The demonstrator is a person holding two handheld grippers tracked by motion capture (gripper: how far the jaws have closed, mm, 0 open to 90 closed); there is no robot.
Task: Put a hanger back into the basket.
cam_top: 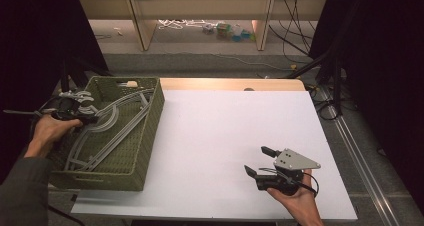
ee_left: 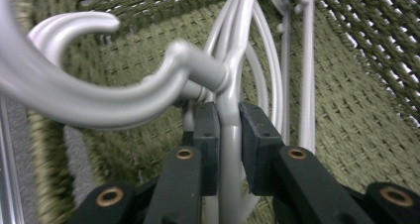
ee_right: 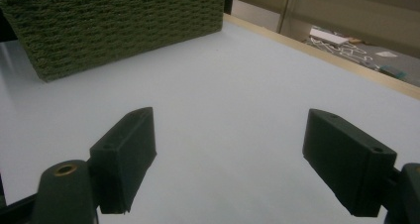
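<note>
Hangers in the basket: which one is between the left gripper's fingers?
The grey hanger whose neck, just below its hook, stands between the left gripper fingers; the others lie behind in the green basket.

Cables (cam_top: 295, 21) and small colourful clutter (cam_top: 230, 31) lie on the floor beyond.

a lab: black curtains (cam_top: 30, 36), loose floor cables (cam_top: 295, 33), white test table (cam_top: 240, 136).
</note>
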